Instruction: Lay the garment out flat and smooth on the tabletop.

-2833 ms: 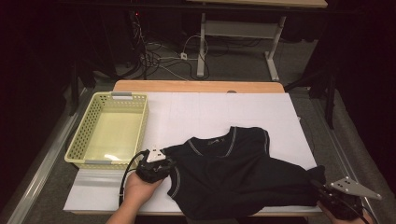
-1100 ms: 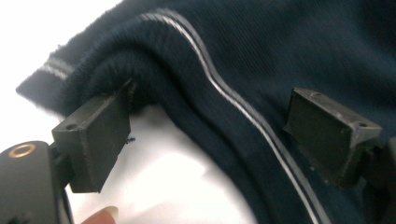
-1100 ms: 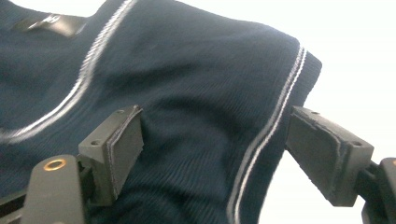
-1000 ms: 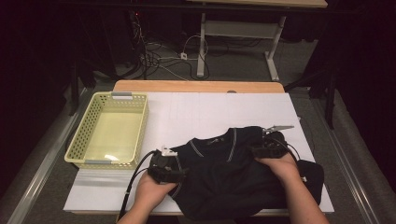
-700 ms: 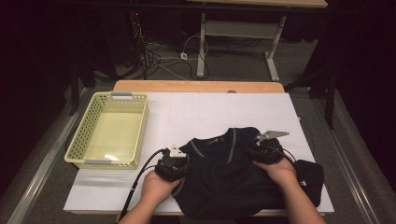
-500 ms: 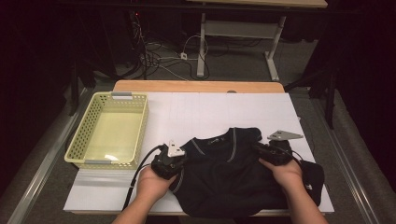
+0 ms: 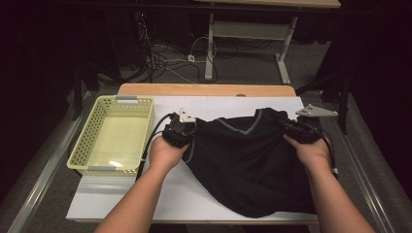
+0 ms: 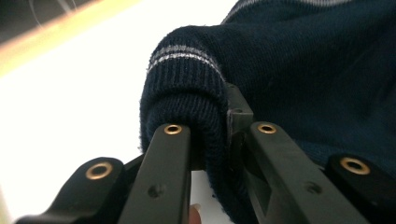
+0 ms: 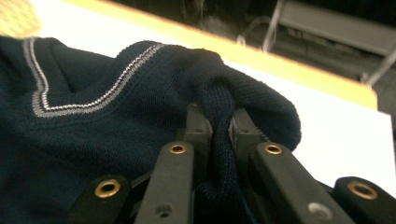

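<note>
Sweater [image 7: 248, 165]: dark navy knit with a pale striped V-neck, hanging between the two claws over the right half of the white table [image 7: 145, 199].
Sweater long axis: runs from the neck, at the far side, down toward the person; the hem lies on the table near the front edge, while the shoulders are lifted off it.
Sweater facing: the V of the collar shows in the high view and points toward the person.
Left claw [image 7: 183, 132]: clamped on the sweater's left shoulder; the left gripper view shows a rolled fold of ribbed knit [image 8: 187, 107] with two pale stripes pinched between the black jaws, which have just been closing on it.
Right claw [image 7: 287, 127]: clamped on the sweater's right shoulder; the right gripper view shows a ridge of knit [image 9: 219, 116] squeezed between the jaws, which have just been closing on it.
Left hand [image 7: 165, 153]: raised above the table just right of the basket, forearm coming in from the bottom, claw aimed forward and inward.
Right hand [image 7: 308, 150]: raised near the table's right edge, level with the left, forearm coming in from the bottom right.
Basket [image 7: 87, 145]: pale yellow, slotted walls, on the left of the table, well apart from the sweater's hem.
</note>
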Demonstrator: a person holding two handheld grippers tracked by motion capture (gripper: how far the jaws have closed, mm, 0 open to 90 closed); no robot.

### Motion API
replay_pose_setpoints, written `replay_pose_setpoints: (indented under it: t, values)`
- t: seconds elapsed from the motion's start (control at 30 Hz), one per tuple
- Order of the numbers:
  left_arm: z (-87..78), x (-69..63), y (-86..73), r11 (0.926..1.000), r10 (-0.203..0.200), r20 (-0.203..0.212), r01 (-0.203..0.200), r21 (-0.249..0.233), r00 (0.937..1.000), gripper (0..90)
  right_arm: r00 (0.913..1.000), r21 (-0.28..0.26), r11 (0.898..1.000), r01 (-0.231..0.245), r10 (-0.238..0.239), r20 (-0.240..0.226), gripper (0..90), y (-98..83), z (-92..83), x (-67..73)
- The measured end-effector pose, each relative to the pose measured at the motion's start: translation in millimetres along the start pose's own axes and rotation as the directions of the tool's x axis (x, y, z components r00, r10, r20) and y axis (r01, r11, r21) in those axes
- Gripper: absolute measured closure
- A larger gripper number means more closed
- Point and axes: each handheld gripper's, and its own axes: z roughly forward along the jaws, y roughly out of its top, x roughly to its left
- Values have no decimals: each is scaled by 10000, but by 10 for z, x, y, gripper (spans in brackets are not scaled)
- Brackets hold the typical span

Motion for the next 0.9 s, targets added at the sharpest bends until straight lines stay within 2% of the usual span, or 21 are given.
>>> replay_pose_setpoints:
  t: [0.07, 0.13, 0.17, 0.23, 0.27, 0.3, 0.33, 0.37, 0.43, 0.47, 0.53, 0.57, 0.6, 0.67, 0.8, 0.9]
  values:
    - [154, 125, 68, 9996, -263, -100, 264, 23, 9996, 814, 9999, 493, 9988, 4, -11, 130, 832, -5, 220, -49]
    - [187, 235, 204, 9990, -409, -299, 403, -176, 9987, 814, 9995, 697, 9975, -151, 133, 273, 834, 61, 370, -115]
    - [178, 293, 305, 9984, -434, -466, 417, -386, 9980, 814, 9990, 611, 9979, -206, 182, 396, 834, 145, 397, -152]
    - [149, 382, 503, 9947, -427, -877, 342, -967, 9952, 802, 9970, 24, 9997, -258, 255, 727, 815, 374, 375, -241]
    - [155, 414, 577, 9926, -581, -955, 473, -1115, 9937, 741, 9958, -253, 9996, -131, 153, 901, 740, 479, 365, -288]
    - [180, 432, 623, 9913, -867, -787, 782, -1055, 9931, 626, 9934, -295, 9995, 122, -87, 1143, 614, 541, 372, -329]
    - [209, 426, 632, 9922, -976, -671, 918, -847, 9930, 535, 9923, 53, 10000, -11, 4, 1236, 563, 562, 398, -378]
    - [231, 400, 606, 9943, -903, -615, 864, -625, 9940, 515, 9934, 325, 9992, -224, 186, 1135, 543, 548, 410, -424]
    - [279, 318, 466, 9933, -948, -272, 928, -694, 9951, 452, 9939, 61, 9984, -553, 545, 956, 532, 439, 357, -452]
    - [290, 266, 376, 9941, -792, -234, 773, -763, 9966, 451, 9950, 7, 9979, -652, 650, 755, 521, 364, 326, -447]
    - [265, 156, 161, 9925, -446, -30, 440, -1141, 9990, 450, 9973, 153, 9985, -516, 507, 534, 517, 194, 253, -396]
    - [244, 107, 43, 9900, -529, 227, 554, -1299, 9983, 448, 9979, 173, 9990, -423, 414, 498, 515, 102, 206, -366]
    - [218, 62, -75, 9891, -623, 414, 672, -1313, 9972, 403, 9981, 133, 9990, -432, 426, 447, 514, 7, 151, -341]
    - [124, -32, -320, 9873, -623, 740, 723, -1412, 9953, 391, 9983, 232, 9987, -463, 454, 364, 509, -178, 34, -281]
    - [-141, -227, -782, 9863, -435, 1084, 599, -1535, 9932, 337, 9987, 195, 9988, -439, 434, 278, 509, -519, -260, -119]
    - [-355, -366, -1082, 9896, -102, 930, 234, -1418, 9956, 244, 9988, 54, 9989, -475, 474, 96, 509, -753, -507, 34]
